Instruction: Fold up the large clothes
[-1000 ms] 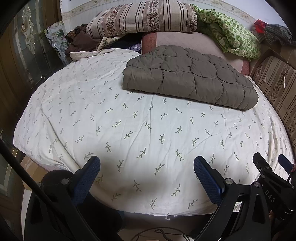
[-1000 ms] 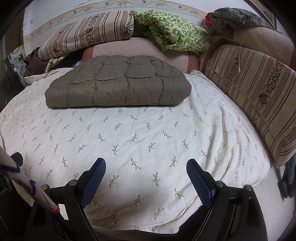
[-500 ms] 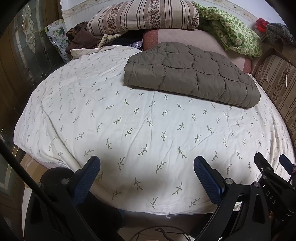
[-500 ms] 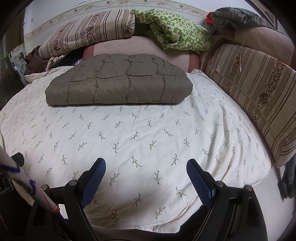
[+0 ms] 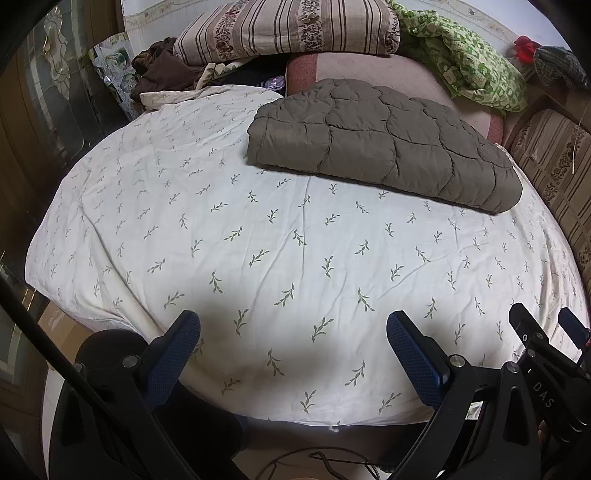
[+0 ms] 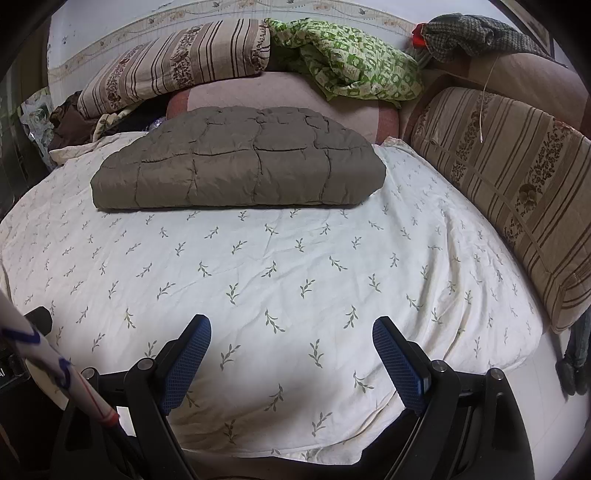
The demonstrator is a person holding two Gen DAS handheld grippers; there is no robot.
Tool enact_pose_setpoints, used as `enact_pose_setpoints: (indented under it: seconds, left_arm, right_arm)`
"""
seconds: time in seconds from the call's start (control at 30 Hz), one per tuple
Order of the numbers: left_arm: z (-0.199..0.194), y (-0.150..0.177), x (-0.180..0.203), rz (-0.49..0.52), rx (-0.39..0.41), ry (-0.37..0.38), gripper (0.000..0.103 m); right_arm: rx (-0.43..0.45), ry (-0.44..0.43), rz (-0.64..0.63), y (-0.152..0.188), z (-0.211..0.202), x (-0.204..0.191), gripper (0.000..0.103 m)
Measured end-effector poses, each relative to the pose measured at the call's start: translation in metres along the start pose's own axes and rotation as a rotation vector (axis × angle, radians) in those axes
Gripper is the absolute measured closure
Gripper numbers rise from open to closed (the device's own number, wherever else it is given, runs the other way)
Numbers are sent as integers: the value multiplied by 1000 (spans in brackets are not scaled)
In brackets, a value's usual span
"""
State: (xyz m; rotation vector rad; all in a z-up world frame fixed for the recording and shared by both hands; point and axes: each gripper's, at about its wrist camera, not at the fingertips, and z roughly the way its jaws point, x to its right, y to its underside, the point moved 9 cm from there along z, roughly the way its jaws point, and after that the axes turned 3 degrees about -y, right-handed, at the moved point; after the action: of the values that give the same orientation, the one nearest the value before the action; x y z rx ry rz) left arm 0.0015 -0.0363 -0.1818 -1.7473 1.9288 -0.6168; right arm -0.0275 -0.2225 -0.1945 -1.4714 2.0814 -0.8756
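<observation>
left gripper (image 5: 293,334): jaws wide, holds nothing, hangs over near edge of bed.
right gripper (image 6: 291,332): jaws wide, holds nothing, also over near edge; shows at lower right of left view.
garment (image 6: 240,171): grey-brown quilted piece, folded into flat bundle, lies at far side of bed, well apart from both grippers.
sheet (image 6: 295,266): white, leaf print, lightly creased, bare in front of garment.
behind garment: pink bolster (image 6: 284,96), striped pillow (image 5: 288,29) on it, green blanket (image 6: 351,62) beside.
right side: striped cushion (image 6: 517,177) along bed.
</observation>
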Motion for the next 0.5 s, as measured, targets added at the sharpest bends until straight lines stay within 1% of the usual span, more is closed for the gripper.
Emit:
enact_pose_setpoints:
  seconds: [0.5]
  left_arm:
    - [3,1,0,-1,-8,2,2]
  right_arm:
    - [-2,-2,0,2,1,-1,11]
